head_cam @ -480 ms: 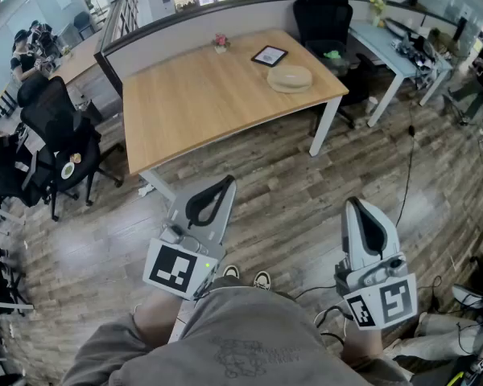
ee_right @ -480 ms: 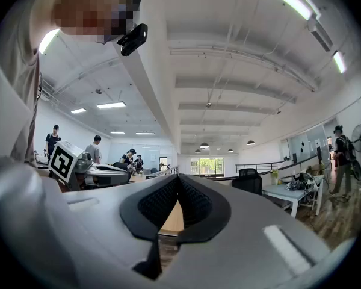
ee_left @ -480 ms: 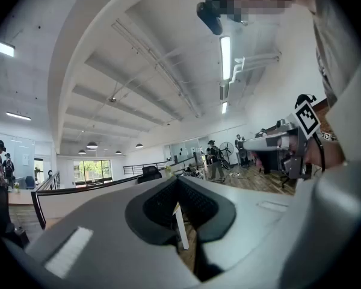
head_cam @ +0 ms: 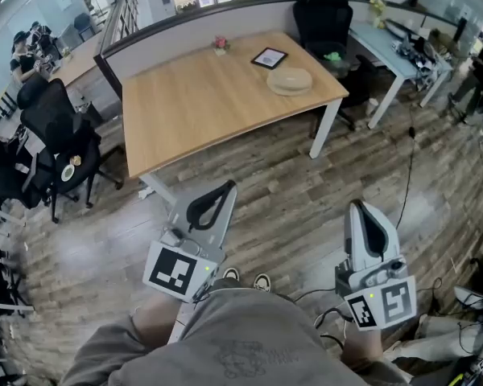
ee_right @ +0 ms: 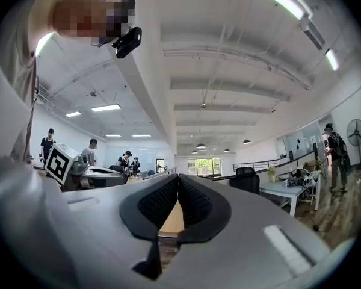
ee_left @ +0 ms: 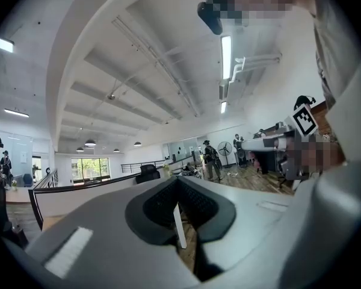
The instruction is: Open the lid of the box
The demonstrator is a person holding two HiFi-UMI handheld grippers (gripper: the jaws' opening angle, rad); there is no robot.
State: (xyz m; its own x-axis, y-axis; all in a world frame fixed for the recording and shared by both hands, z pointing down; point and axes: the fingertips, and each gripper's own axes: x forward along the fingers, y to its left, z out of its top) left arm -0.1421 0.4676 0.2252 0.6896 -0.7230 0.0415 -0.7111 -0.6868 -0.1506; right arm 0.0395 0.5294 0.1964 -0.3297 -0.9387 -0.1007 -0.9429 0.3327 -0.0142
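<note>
The box (head_cam: pixel 290 79) is a round, flat, beige container with its lid on, near the right end of the wooden table (head_cam: pixel 193 103). Both grippers are held low near my body, over the floor and well short of the table. My left gripper (head_cam: pixel 227 186) has its jaws shut and holds nothing. My right gripper (head_cam: pixel 359 208) is likewise shut and empty. The left gripper view looks up past the closed left gripper (ee_left: pixel 178 183) at the ceiling. In the right gripper view, a strip of the table (ee_right: pixel 172 218) shows below the closed right gripper (ee_right: pixel 178 179). The box shows in neither gripper view.
A black-framed tablet (head_cam: pixel 269 56) and a small potted plant (head_cam: pixel 220 42) sit at the table's far edge by a grey partition. Black office chairs stand at left (head_cam: pixel 60 139) and behind the table (head_cam: pixel 322 14). Another desk (head_cam: pixel 394 47) is at right. Cables lie on the wood floor.
Both grippers have sunk very slightly toward me. Nothing else has moved.
</note>
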